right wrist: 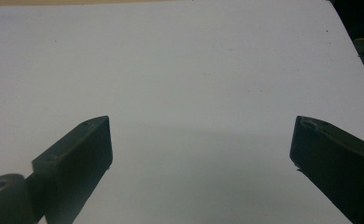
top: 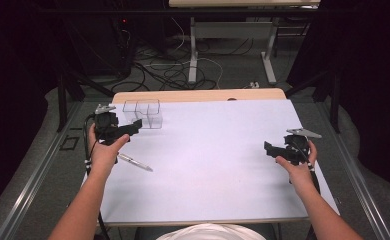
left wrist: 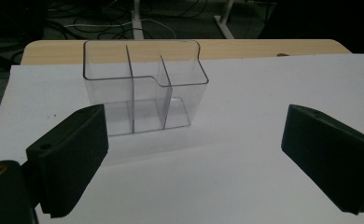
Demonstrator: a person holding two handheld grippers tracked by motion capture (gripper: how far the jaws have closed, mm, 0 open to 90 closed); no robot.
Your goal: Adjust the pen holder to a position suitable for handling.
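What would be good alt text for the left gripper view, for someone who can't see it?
A clear plastic organizer with three compartments stands empty on a white table cover, straight ahead of the left gripper. The gripper's two black jaws stand wide apart in the foreground with nothing between them.

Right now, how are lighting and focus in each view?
High view: dim and soft, the room black, the white sheet brightest. Left gripper view: the clear organizer fairly sharp with faint edge glints, near pads soft. Right gripper view: murky, sheet greyish and shaded toward the bottom.
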